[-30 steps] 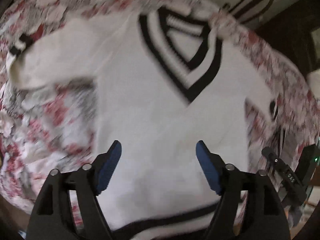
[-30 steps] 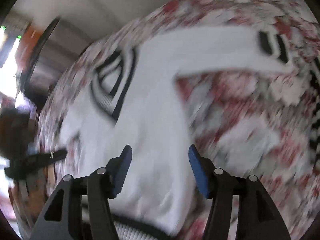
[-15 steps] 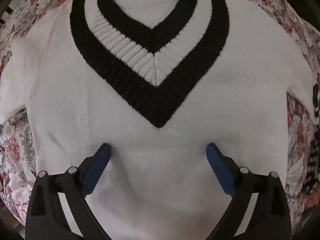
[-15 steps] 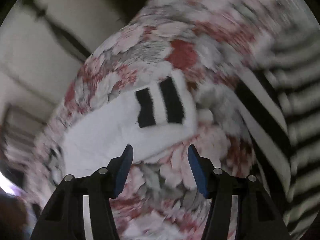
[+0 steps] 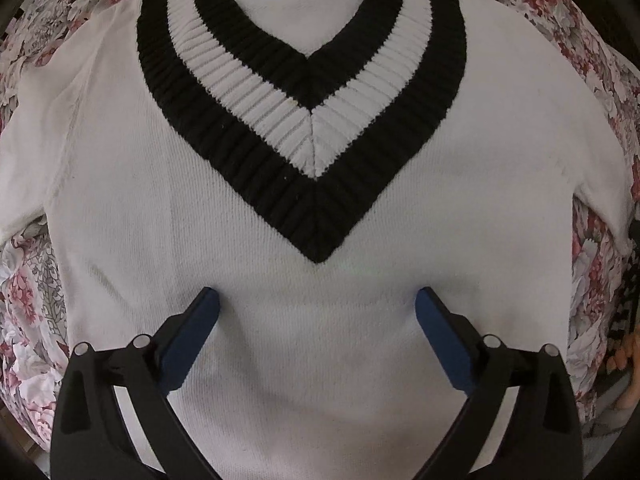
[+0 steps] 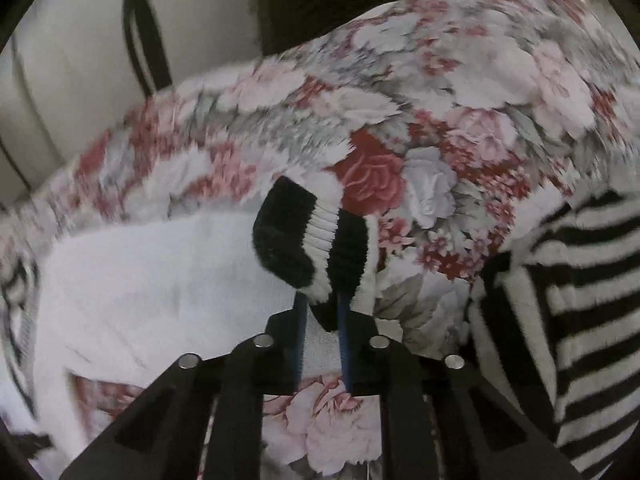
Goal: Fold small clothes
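Note:
A white knit sweater (image 5: 320,360) with a black-and-white ribbed V-neck (image 5: 316,184) lies flat, front up, on a floral cloth. My left gripper (image 5: 318,300) is open, its blue fingertips resting on the chest just below the V's point. In the right wrist view the sweater's sleeve (image 6: 160,280) lies across the cloth, ending in a black-and-white striped cuff (image 6: 316,240). My right gripper (image 6: 322,304) is shut on the lower edge of that cuff.
The floral cloth (image 6: 460,120) covers the surface in both views (image 5: 32,320). A black-and-white striped garment (image 6: 580,300) lies right of the cuff. Beyond the cloth's far edge are a pale wall and dark furniture (image 6: 300,0).
My left gripper moved in low over the sweater's chest and stayed open. My right gripper swung to the sleeve end and closed on the cuff.

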